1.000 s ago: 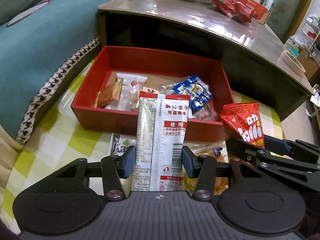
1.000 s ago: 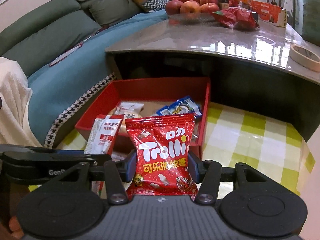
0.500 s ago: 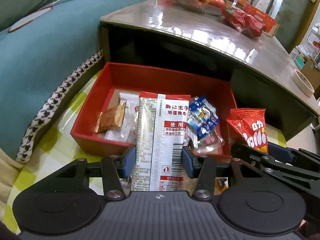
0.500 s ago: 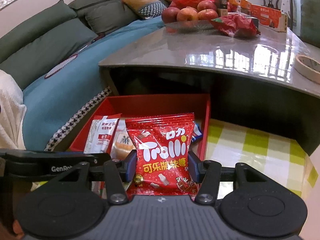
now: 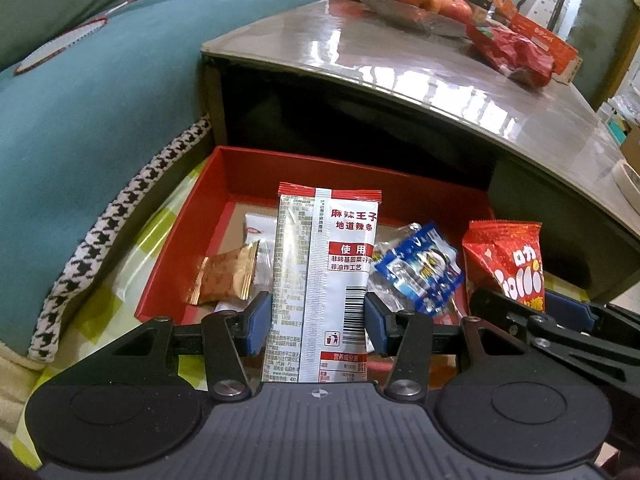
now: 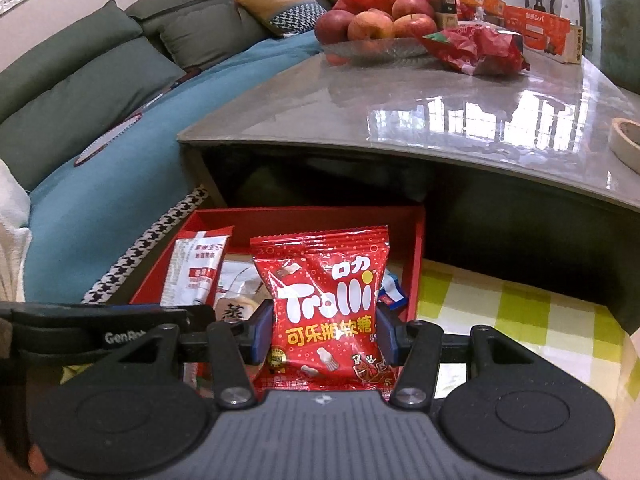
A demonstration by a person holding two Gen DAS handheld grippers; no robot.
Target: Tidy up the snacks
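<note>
My left gripper [image 5: 316,324] is shut on a tall white snack packet [image 5: 320,280] with red ends, held upright over the near wall of a red box [image 5: 320,166]. My right gripper [image 6: 322,334] is shut on a red Trolli candy bag [image 6: 324,304], also upright above the red box [image 6: 418,256]. The Trolli bag [image 5: 508,264] shows at the right of the left wrist view, and the white packet [image 6: 196,268] at the left of the right wrist view. Inside the box lie an orange-brown wafer pack [image 5: 226,276], a blue wrapper [image 5: 424,268] and a white packet [image 5: 260,232].
The box sits on a green-and-white checked cloth [image 6: 520,308], right in front of a glossy grey coffee table [image 6: 440,112]. On the table are a bowl of apples [image 6: 372,24], red bags and a tape roll [image 6: 628,144]. A teal sofa [image 5: 80,100] borders the left side.
Both grippers have moved forward toward the box with their packets still clamped. The box and table now sit nearer and lower in both views.
</note>
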